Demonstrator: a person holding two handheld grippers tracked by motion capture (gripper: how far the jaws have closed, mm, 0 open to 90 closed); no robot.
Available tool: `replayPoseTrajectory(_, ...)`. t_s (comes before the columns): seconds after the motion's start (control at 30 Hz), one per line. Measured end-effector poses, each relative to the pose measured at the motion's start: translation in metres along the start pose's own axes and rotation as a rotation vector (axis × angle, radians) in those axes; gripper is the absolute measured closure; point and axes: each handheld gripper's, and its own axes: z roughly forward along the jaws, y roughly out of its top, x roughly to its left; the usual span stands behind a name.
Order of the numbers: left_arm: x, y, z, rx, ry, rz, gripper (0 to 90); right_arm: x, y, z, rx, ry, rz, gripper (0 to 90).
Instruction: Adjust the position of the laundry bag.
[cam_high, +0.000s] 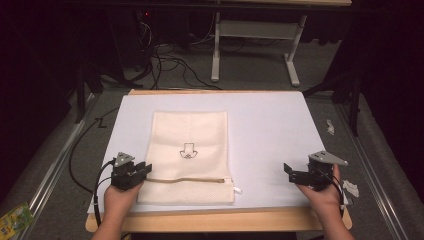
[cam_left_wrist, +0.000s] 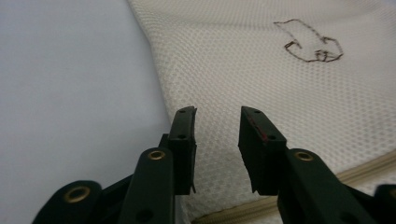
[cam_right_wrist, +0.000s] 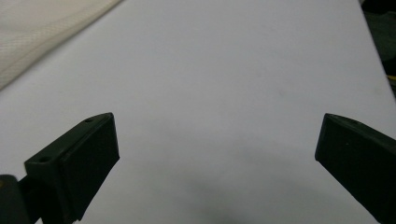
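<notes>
- Left gripper (cam_high: 141, 169): jaws slightly apart, empty, over the bag's (cam_high: 190, 150) near left corner by the zipper (cam_high: 187, 180).
- Right gripper (cam_high: 290, 172): jaws wide apart, empty, above the white mat (cam_high: 270, 130), well right of the bag.

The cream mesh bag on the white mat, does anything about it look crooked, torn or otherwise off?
Nothing stands out. The cream mesh zip bag lies flat and fairly square on the white mat, zipper closed along its near edge. The left gripper hovers with jaws parted over its left edge.
</notes>
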Motion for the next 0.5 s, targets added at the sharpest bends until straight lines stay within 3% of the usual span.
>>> replayPoseTrajectory(0.07,-0.003,0.002,0.001,-0.014,0.037,0.021,67.8,0.005,0.001,0.002,-0.003,0.018,-0.006,0.0)
replayPoseTrajectory(0.13,-0.003,0.002,0.001,-0.021,0.056,0.018,65.1,0.026,0.006,0.012,0.014,0.076,-0.026,0.0)
replayPoseTrajectory(0.17,-0.002,0.002,0.002,-0.017,0.061,0.020,65.1,0.026,0.006,0.012,0.014,0.076,-0.026,0.0)
replayPoseTrajectory(0.2,-0.002,0.002,0.005,-0.009,0.073,0.016,61.3,0.033,0.008,0.015,0.019,0.092,-0.037,0.0)
replayPoseTrajectory(0.23,-0.003,0.001,0.008,0.012,0.095,0.007,51.9,0.044,0.010,0.019,0.028,0.119,-0.051,0.0)
replayPoseTrajectory(0.3,-0.003,0.001,0.011,0.024,0.096,-0.020,43.6,0.061,0.011,0.024,0.041,0.160,-0.089,0.6)
replayPoseTrajectory(0.37,-0.003,0.001,0.014,0.025,0.058,-0.047,46.7,0.076,0.014,0.029,0.052,0.193,-0.104,3.9)
replayPoseTrajectory(0.4,-0.004,0.000,0.016,0.040,0.045,-0.045,56.3,0.089,0.020,0.036,0.044,0.204,-0.125,9.7)
replayPoseTrajectory(0.43,-0.005,0.000,0.017,0.036,0.059,-0.031,56.3,0.089,0.020,0.036,0.044,0.204,-0.125,9.7)
replayPoseTrajectory(0.5,-0.005,0.000,0.017,0.037,0.063,-0.011,67.6,0.099,0.029,0.046,0.028,0.205,-0.134,16.1)
